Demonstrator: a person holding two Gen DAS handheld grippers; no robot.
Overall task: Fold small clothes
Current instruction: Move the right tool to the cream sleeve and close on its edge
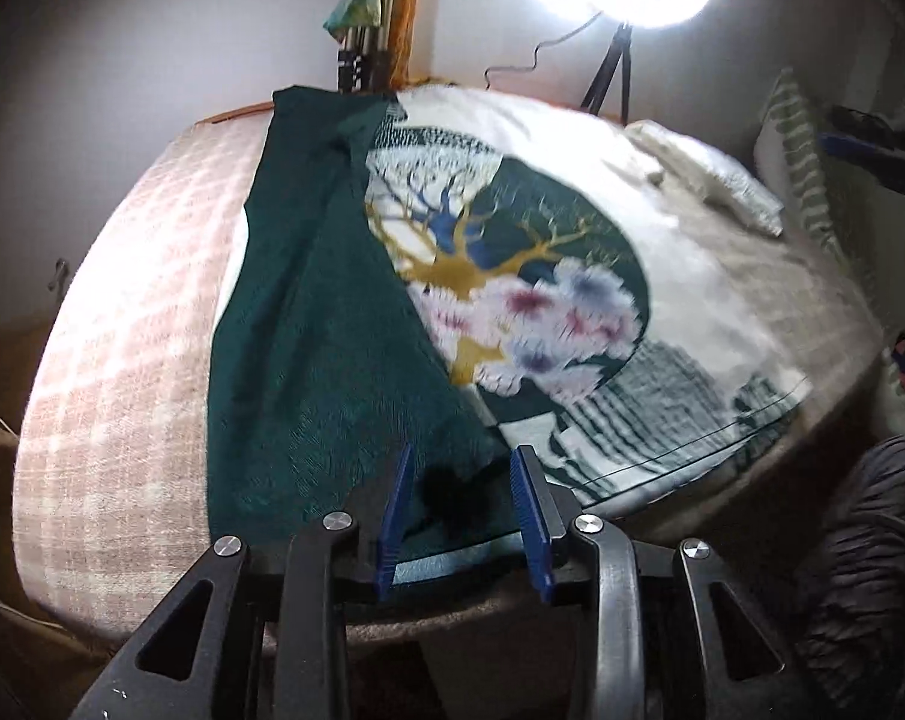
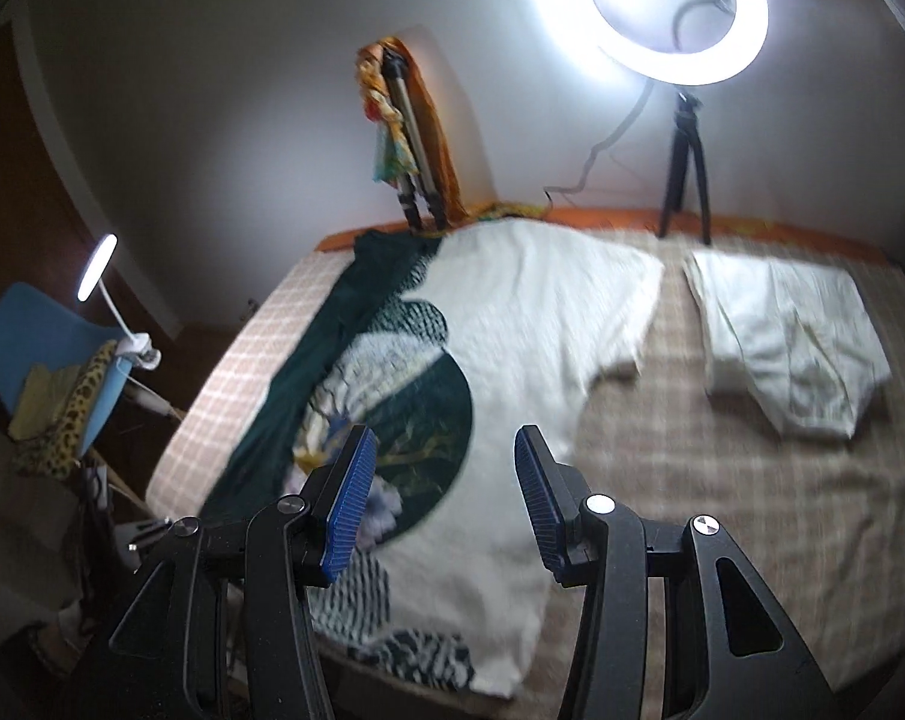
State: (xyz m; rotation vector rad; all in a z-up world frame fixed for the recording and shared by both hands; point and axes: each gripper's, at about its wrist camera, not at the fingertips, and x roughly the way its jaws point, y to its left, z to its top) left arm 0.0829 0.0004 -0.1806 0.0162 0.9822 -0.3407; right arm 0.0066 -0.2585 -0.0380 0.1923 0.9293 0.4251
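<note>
A white T-shirt with a dark green round tree print lies flat on the bed; its left side is folded over, showing a plain dark green panel. My left gripper is open, low over the near edge of the green panel, with cloth between its blue pads but not pinched. In the right wrist view the same shirt spreads across the bed. My right gripper is open and empty, held above the shirt's print.
A folded white garment lies on the bed at right. A ring light on a tripod stands at the bed's far edge. A blue chair with clothes and a clip lamp stands left of the bed.
</note>
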